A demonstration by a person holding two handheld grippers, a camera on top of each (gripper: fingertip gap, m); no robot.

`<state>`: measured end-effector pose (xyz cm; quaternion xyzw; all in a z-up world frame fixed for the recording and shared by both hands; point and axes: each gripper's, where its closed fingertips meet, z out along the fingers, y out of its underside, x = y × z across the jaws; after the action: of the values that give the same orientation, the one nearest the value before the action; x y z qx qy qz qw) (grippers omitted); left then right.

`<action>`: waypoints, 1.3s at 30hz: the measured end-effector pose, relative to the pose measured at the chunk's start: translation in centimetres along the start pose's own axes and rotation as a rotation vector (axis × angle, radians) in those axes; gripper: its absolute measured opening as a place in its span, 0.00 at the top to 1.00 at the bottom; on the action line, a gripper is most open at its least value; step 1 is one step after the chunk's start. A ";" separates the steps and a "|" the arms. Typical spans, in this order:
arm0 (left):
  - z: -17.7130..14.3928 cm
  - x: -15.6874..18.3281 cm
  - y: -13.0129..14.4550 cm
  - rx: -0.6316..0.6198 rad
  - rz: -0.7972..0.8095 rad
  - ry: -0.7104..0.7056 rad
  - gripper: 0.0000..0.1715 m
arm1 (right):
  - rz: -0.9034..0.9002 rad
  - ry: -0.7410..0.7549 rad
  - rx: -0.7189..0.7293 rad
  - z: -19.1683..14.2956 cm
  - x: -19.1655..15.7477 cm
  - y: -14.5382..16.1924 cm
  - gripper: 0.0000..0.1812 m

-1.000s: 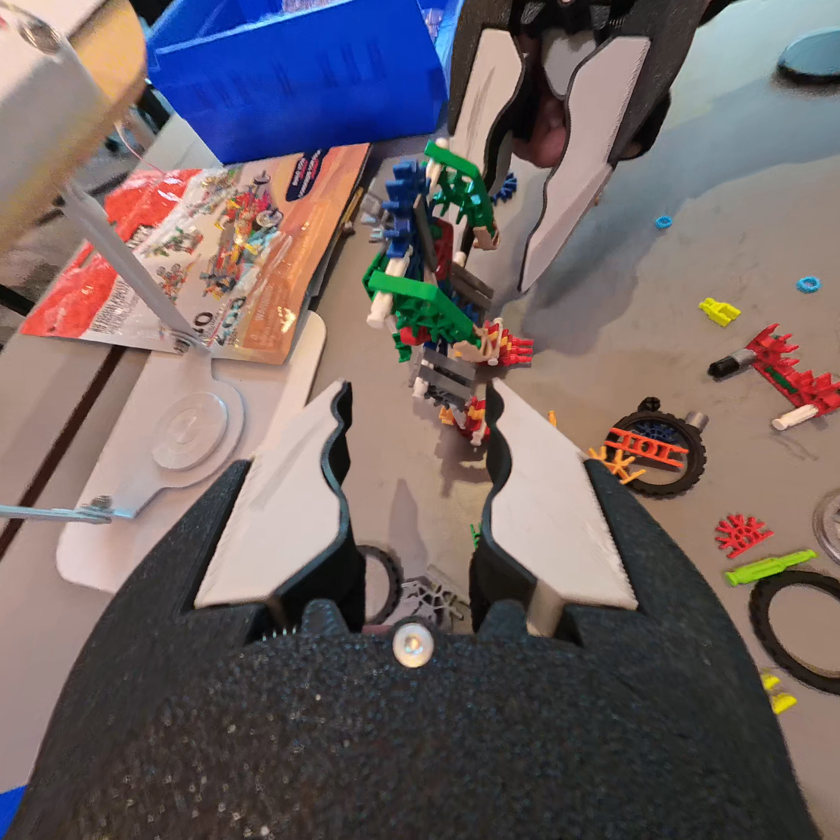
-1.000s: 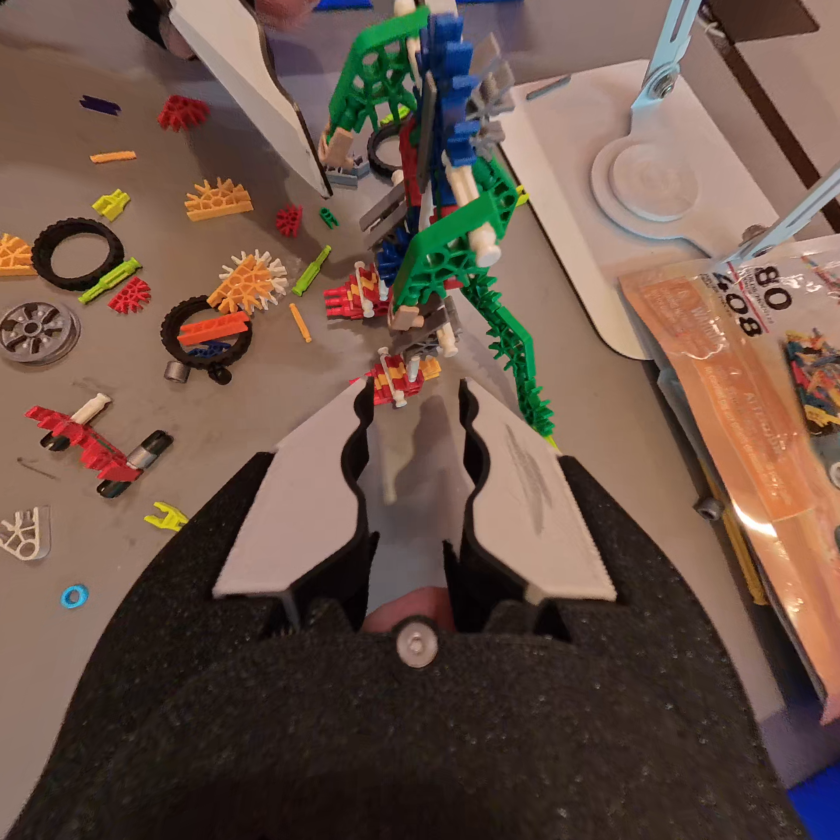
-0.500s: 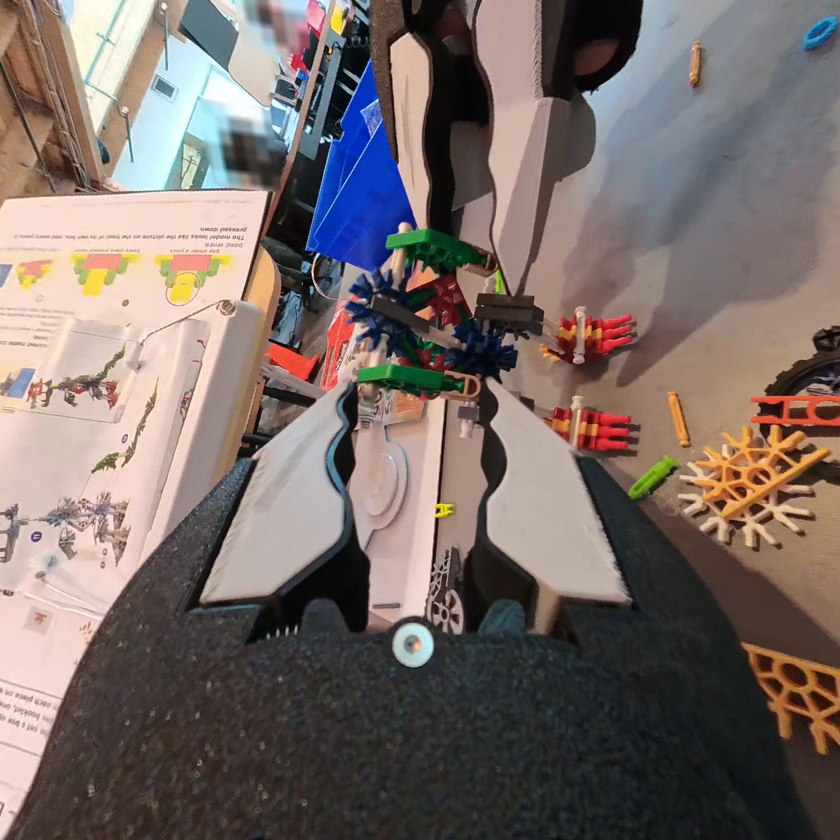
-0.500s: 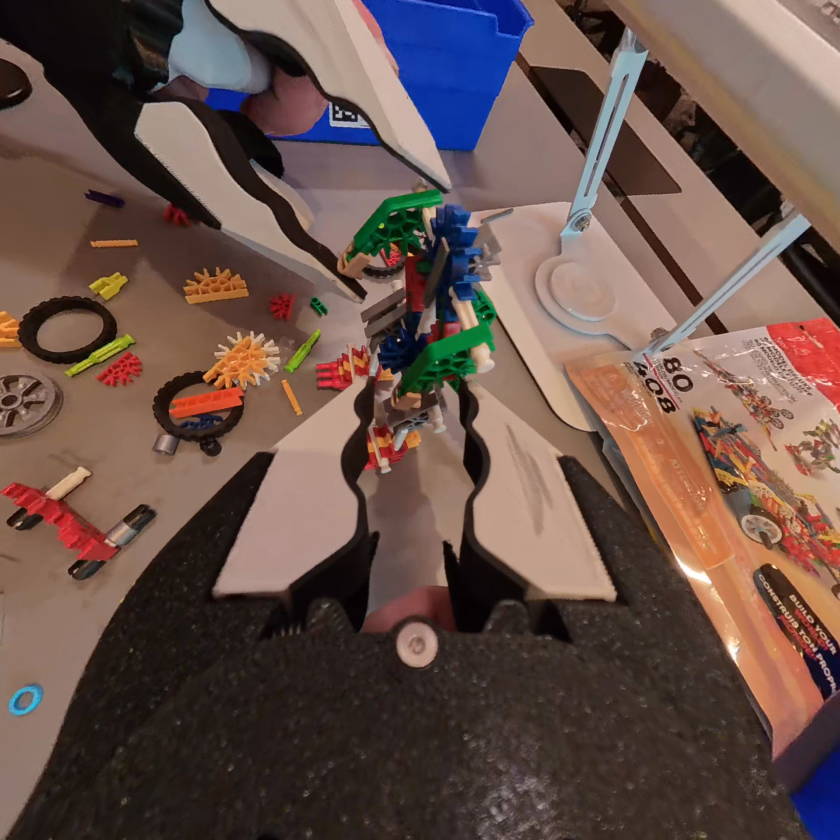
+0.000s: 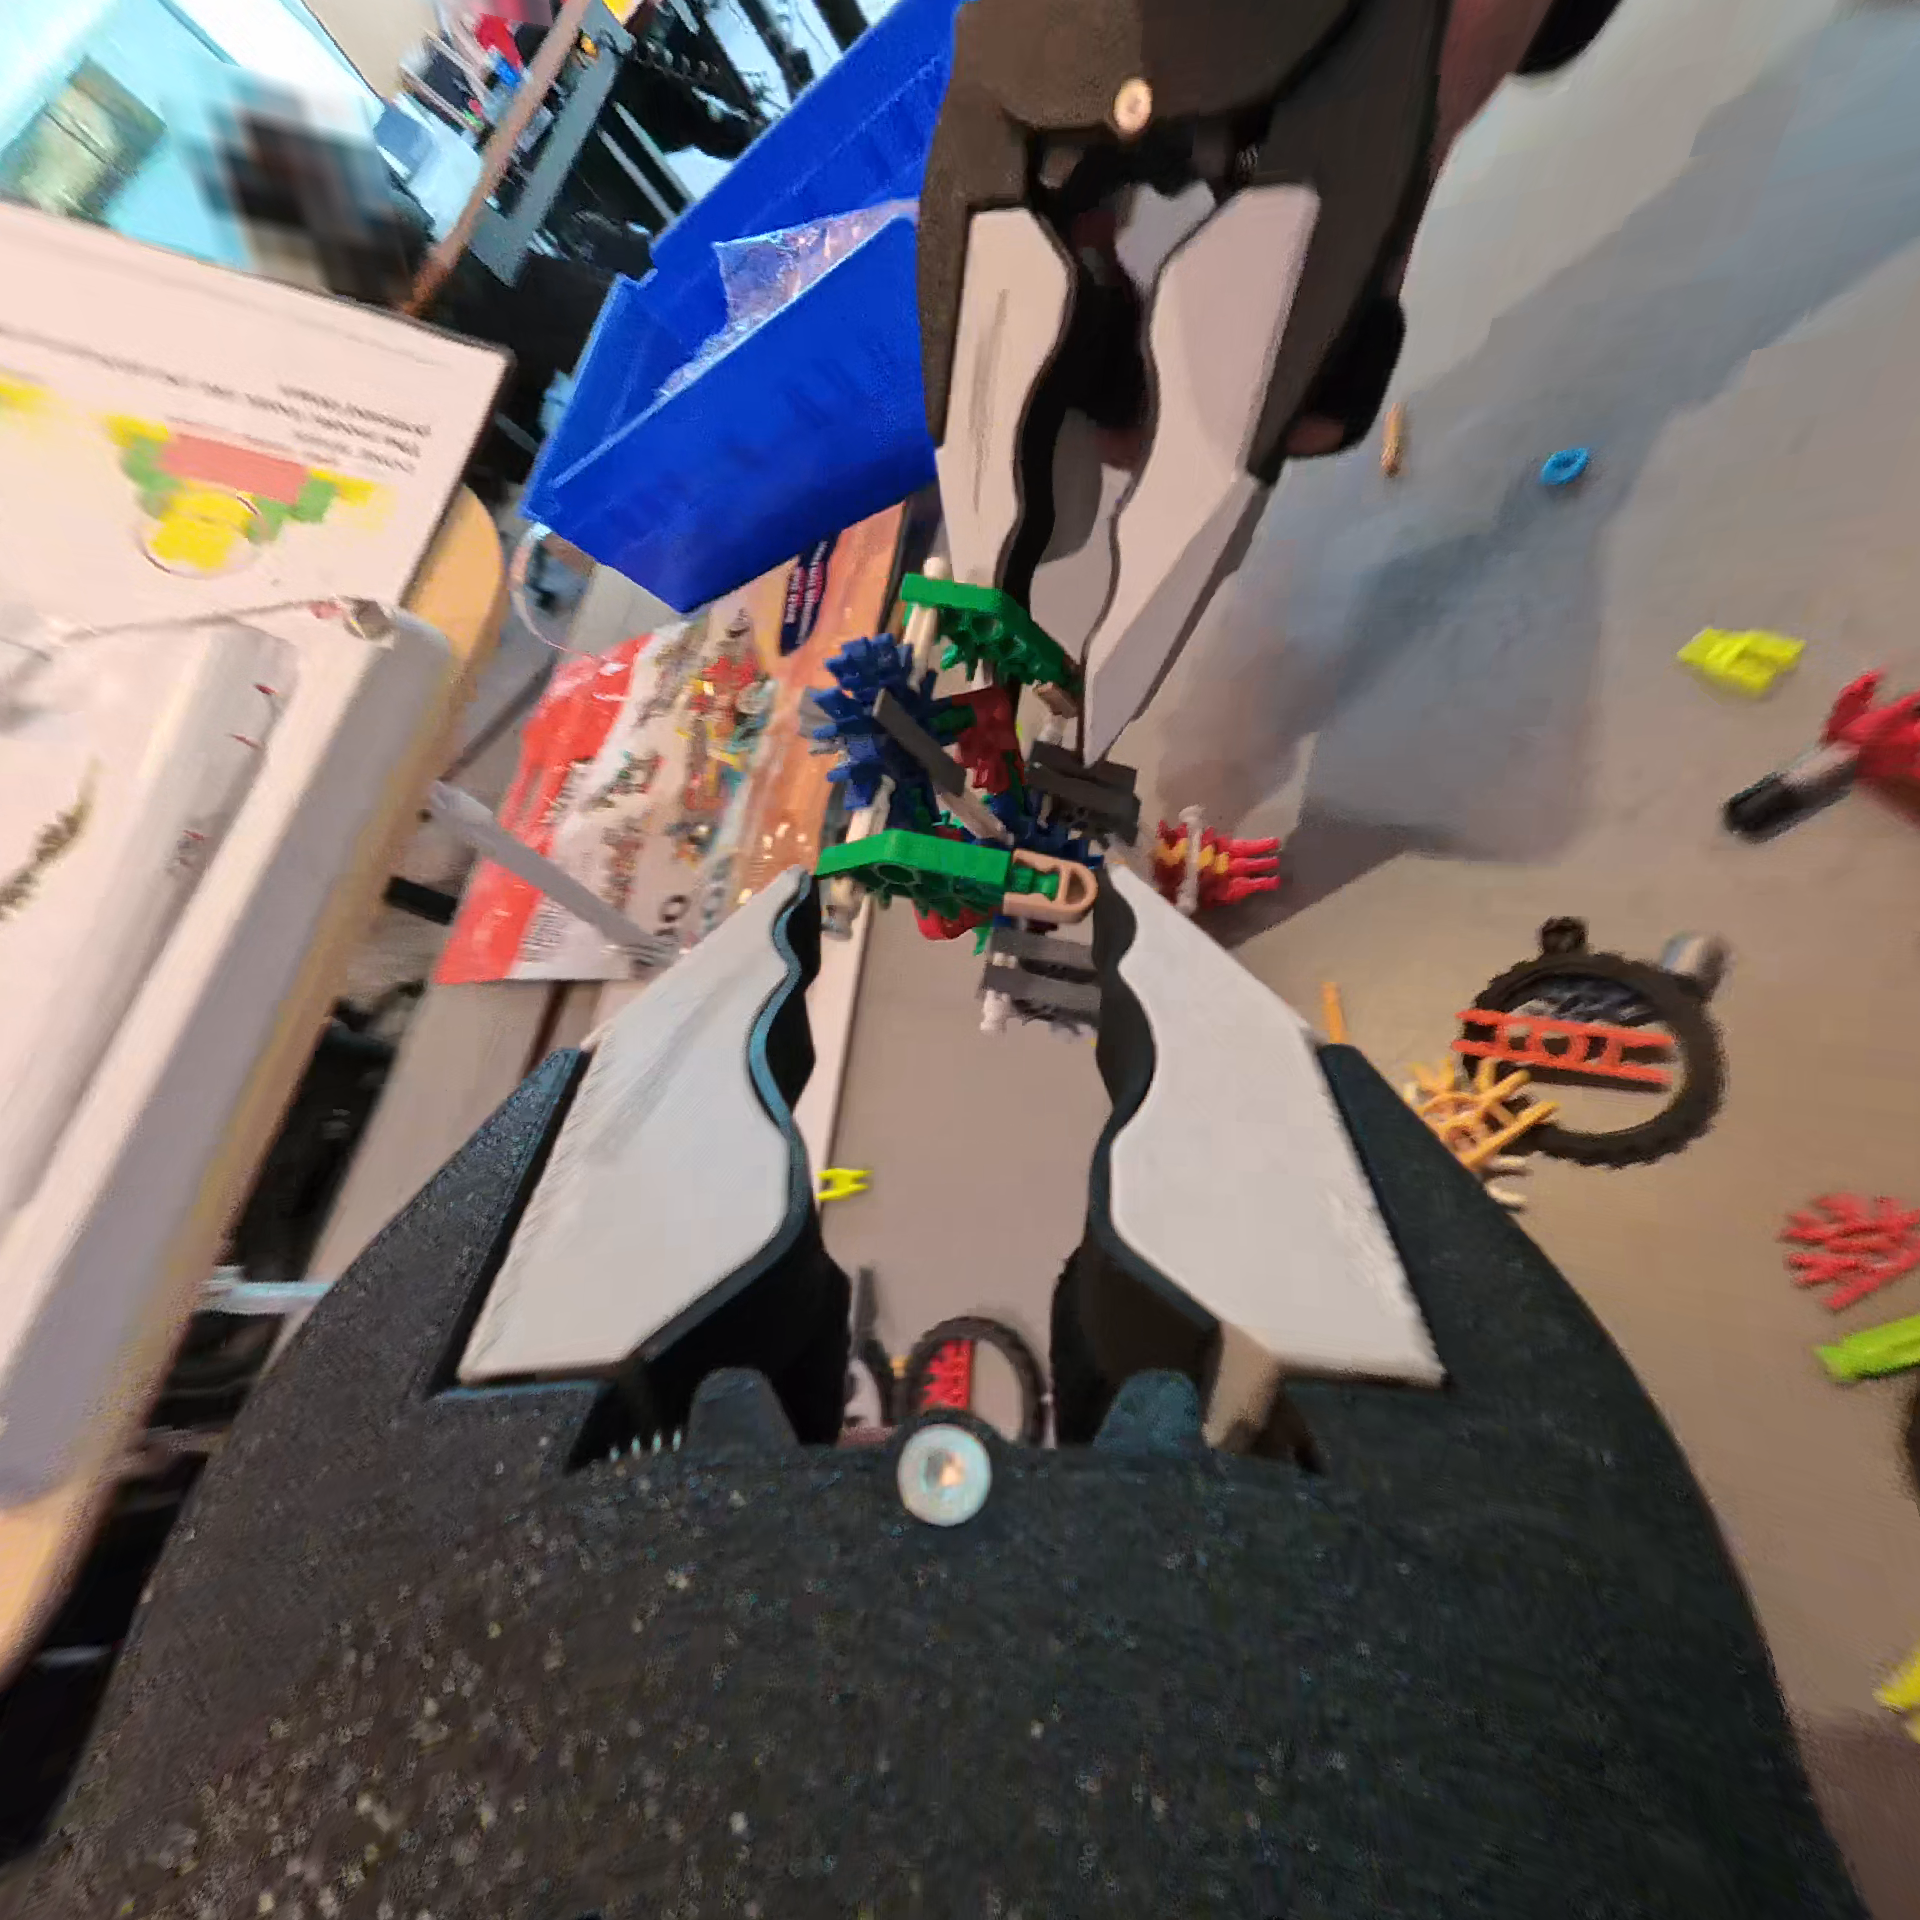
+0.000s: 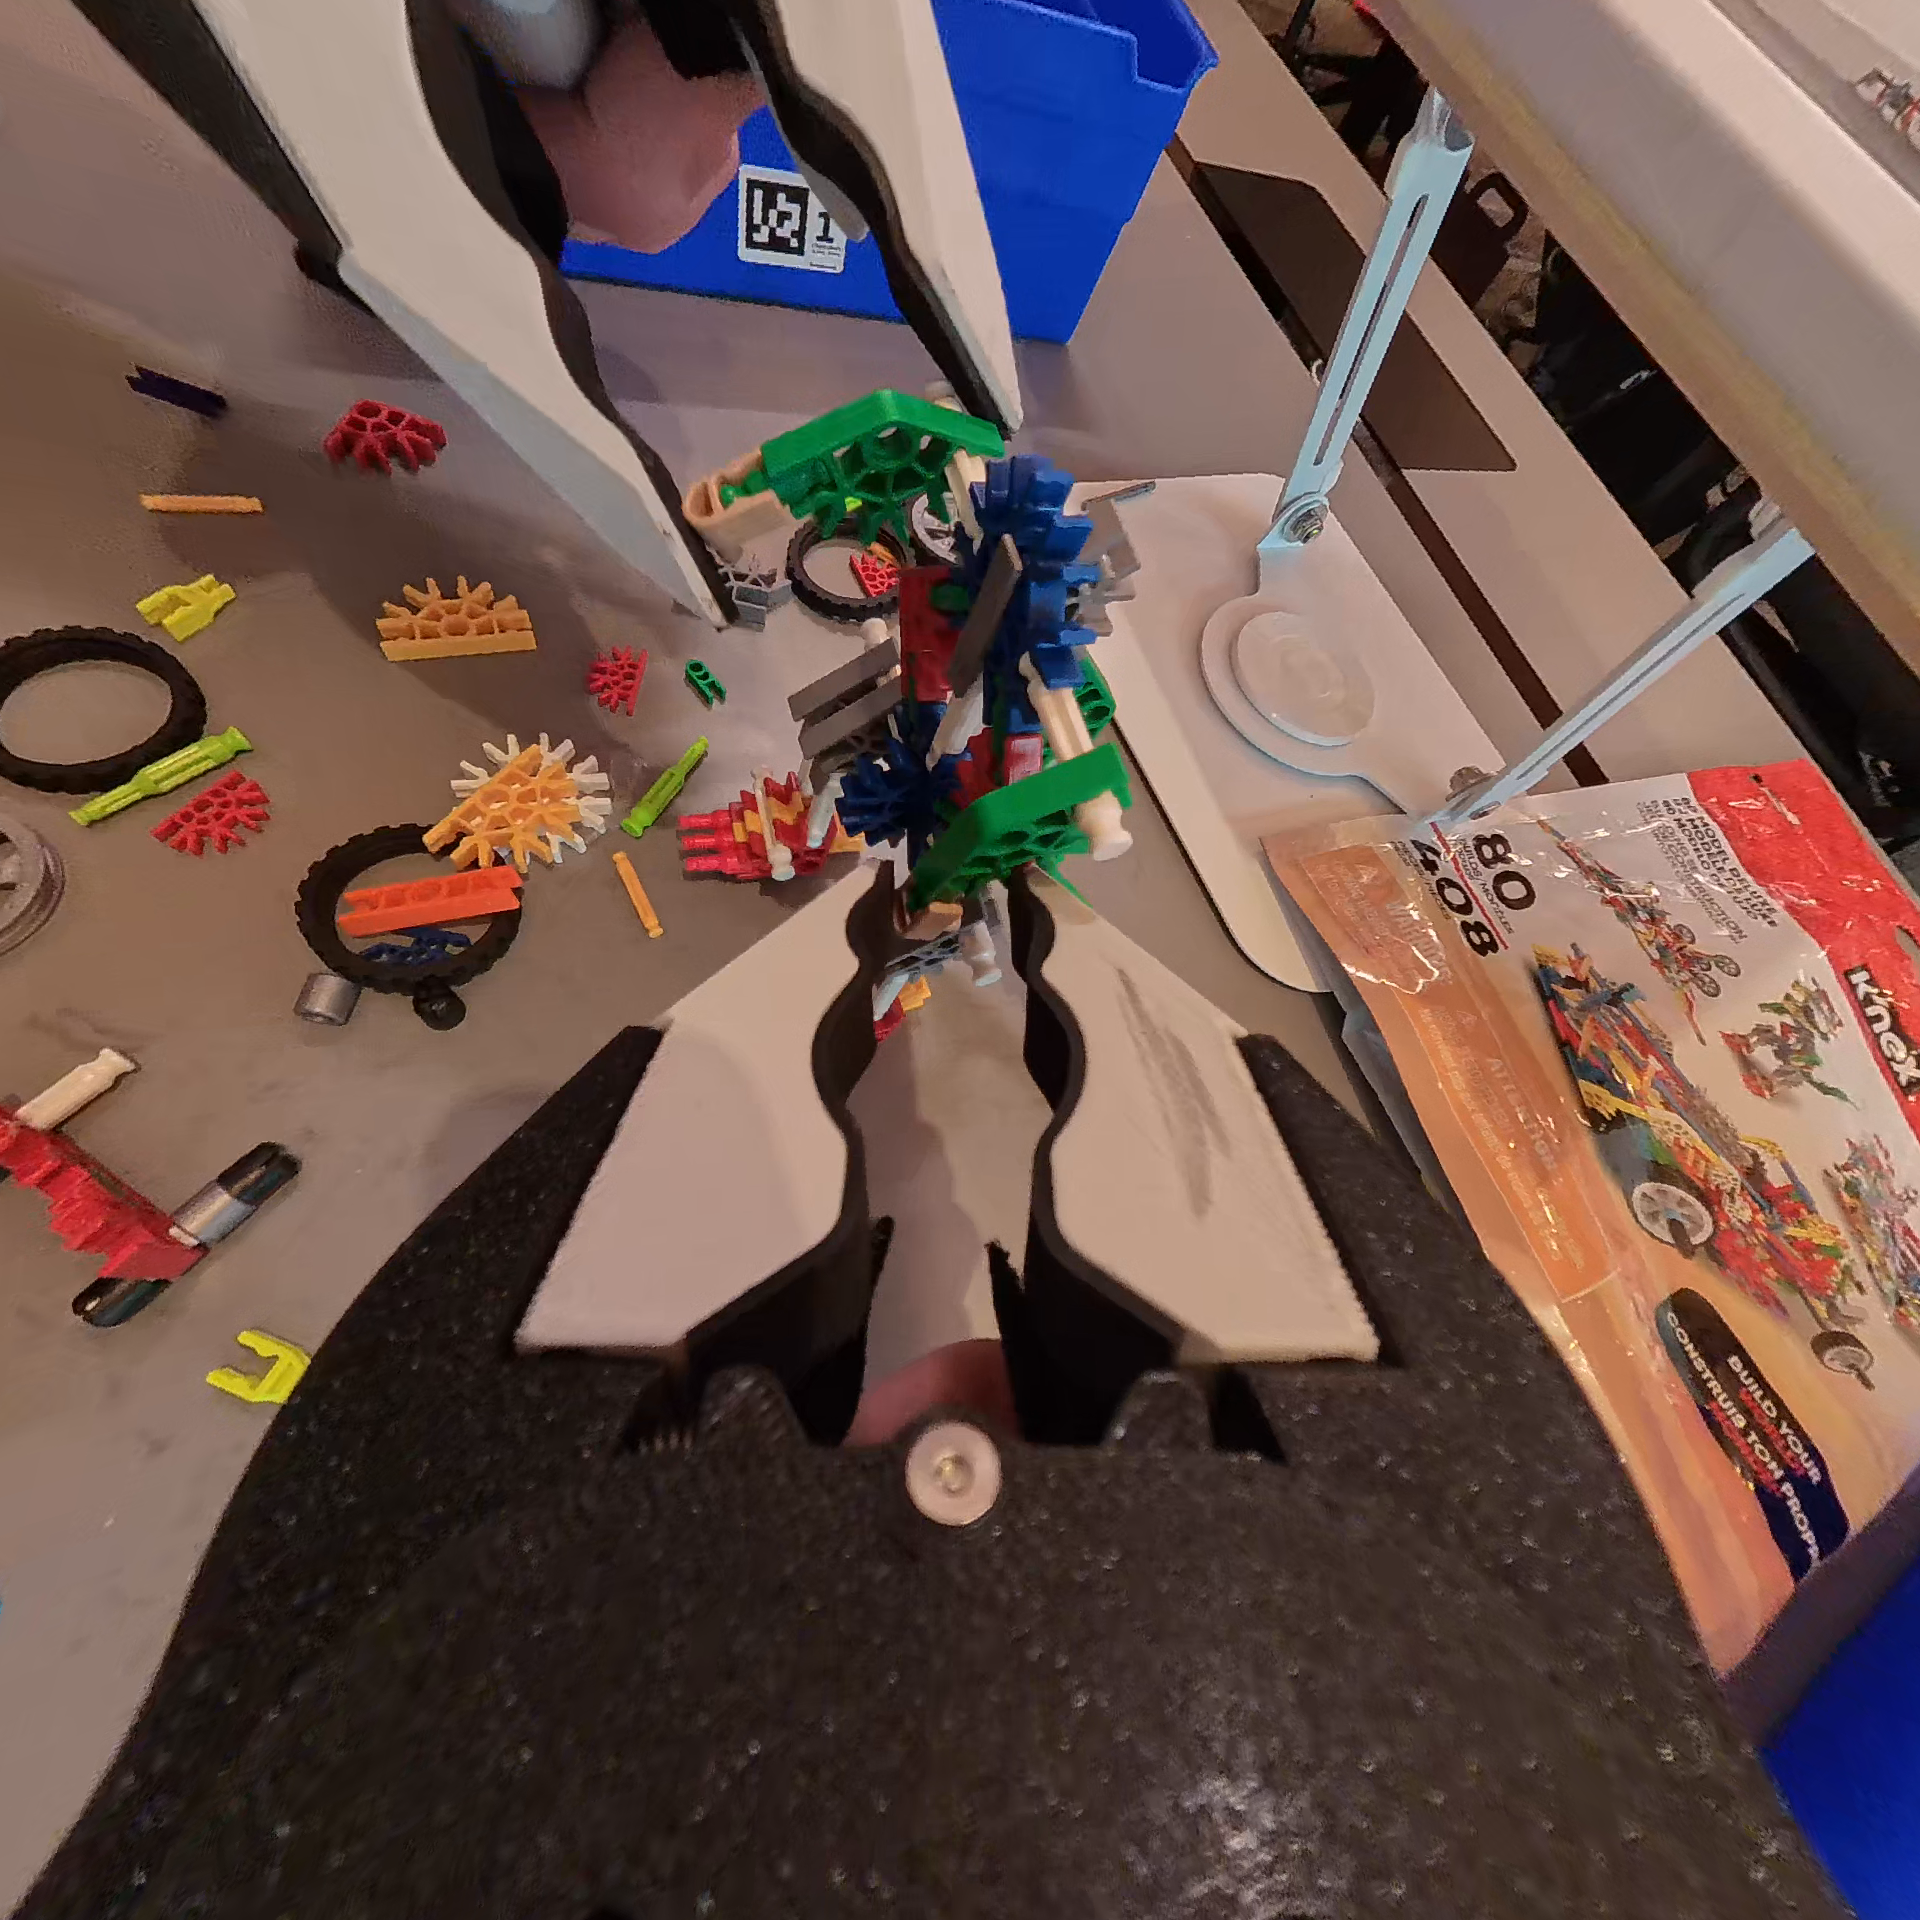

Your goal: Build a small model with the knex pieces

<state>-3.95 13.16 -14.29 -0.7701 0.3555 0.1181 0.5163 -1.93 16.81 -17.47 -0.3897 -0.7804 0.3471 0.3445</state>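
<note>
Lying leftmost, loose connectors [image 6: 514,800] litter the grey table [image 6: 364,1122]. At centre the left gripper [image 5: 956,904], tongs spread, flanks the colourful model [image 6: 997,665], whose lower end the right gripper [image 6: 954,904] pinches; a printed bag [image 6: 1662,1091] lies rightmost

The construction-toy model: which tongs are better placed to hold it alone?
Probably right: the right tongs pinch tightly on the model's lower end; the left tongs span its green piece, jaws wide, grip unclear.

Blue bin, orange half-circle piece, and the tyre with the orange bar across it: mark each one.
blue bin [image 6: 1081,156], right wrist view, on its front wall.
orange half-circle piece [image 6: 457,627], right wrist view, on its spoked middle.
tyre with the orange bar [image 6: 343,961], right wrist view, on its black lower-left rim.
</note>
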 end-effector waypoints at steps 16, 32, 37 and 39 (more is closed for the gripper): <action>-0.8 -0.3 0.6 0.059 -0.441 0.211 0.61 | -0.031 -0.001 -0.010 -0.1 -0.2 0.0 0.88; 2.8 1.6 2.7 0.011 -0.460 0.182 0.85 | 0.027 -0.049 0.000 -0.1 -0.7 -0.2 0.89; 2.9 1.5 2.4 0.038 -0.469 0.169 0.94 | 0.061 -0.068 0.000 -0.1 -0.7 -0.2 0.89; 2.9 1.5 2.3 0.046 -0.484 0.179 0.95 | 0.083 -0.076 0.002 -0.2 -0.6 -0.2 0.89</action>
<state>-3.87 14.54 -18.07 -0.8281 0.2076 -0.0858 0.5135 -1.57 16.22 -17.41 -0.4080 -0.7758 0.3764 0.3000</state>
